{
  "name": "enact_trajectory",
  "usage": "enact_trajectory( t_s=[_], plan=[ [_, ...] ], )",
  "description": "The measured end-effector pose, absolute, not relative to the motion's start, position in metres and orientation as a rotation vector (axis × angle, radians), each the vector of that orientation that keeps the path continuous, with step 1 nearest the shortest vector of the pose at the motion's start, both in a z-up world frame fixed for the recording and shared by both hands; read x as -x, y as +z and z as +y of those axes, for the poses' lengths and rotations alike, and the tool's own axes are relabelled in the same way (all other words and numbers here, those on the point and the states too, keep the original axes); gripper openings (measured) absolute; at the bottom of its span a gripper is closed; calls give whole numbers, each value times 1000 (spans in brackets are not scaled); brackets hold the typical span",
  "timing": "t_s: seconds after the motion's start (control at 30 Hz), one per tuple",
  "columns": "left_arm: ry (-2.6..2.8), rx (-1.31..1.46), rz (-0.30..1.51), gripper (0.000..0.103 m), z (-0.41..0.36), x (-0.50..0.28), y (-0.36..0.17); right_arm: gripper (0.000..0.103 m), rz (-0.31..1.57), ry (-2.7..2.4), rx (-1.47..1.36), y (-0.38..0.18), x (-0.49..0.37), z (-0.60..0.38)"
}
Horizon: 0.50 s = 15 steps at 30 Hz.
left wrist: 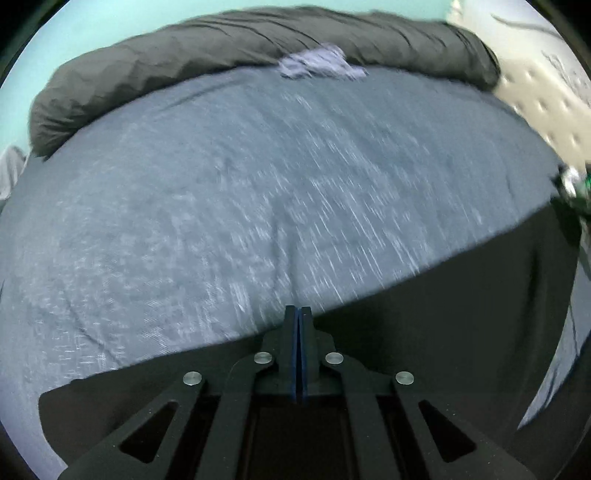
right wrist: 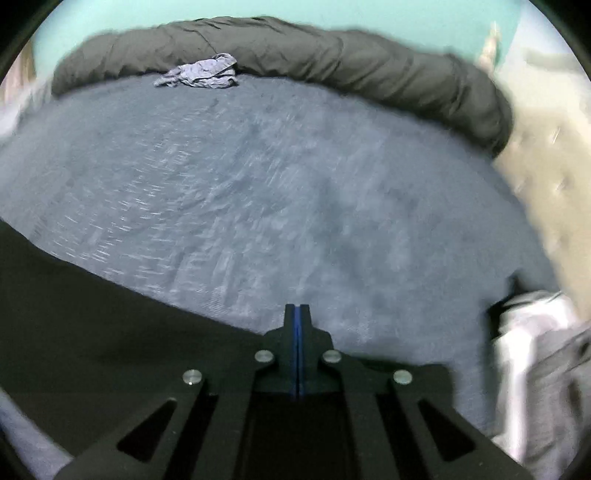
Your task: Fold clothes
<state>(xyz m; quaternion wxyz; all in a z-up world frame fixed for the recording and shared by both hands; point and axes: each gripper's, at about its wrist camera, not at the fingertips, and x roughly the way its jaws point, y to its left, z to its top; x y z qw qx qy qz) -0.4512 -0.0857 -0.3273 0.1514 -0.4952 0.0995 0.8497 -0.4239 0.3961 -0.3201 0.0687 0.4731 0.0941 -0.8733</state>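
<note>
A black garment (left wrist: pixel 461 314) hangs spread below my left gripper (left wrist: pixel 298 310), whose jaws are shut on its upper edge. The same black garment (right wrist: pixel 92 314) stretches left from my right gripper (right wrist: pixel 298 308), also shut on its edge. Both grippers hold it above a blue-grey bed sheet (left wrist: pixel 221 203). A crumpled pale lilac cloth (left wrist: pixel 321 64) lies at the far side of the bed; it also shows in the right wrist view (right wrist: pixel 201 75). Both views are motion-blurred.
A dark grey rolled duvet (left wrist: pixel 221 55) runs along the bed's far edge against a turquoise wall (right wrist: pixel 258 9). A beige padded surface (left wrist: pixel 546 96) is at the right. Light grey and white clothes (right wrist: pixel 535 350) lie at the right in the right wrist view.
</note>
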Motion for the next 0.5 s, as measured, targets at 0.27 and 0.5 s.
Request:
enact_trajectory(
  t_s=[0.27, 0.5],
  plan=[
    [2407, 1451, 326, 52, -78, 446, -346, 65, 83, -2812, -1502, -317, 415, 451],
    [2411, 1433, 320, 42, -76, 444, -351, 65, -93, -2785, -1618, -327, 413, 478]
  ],
)
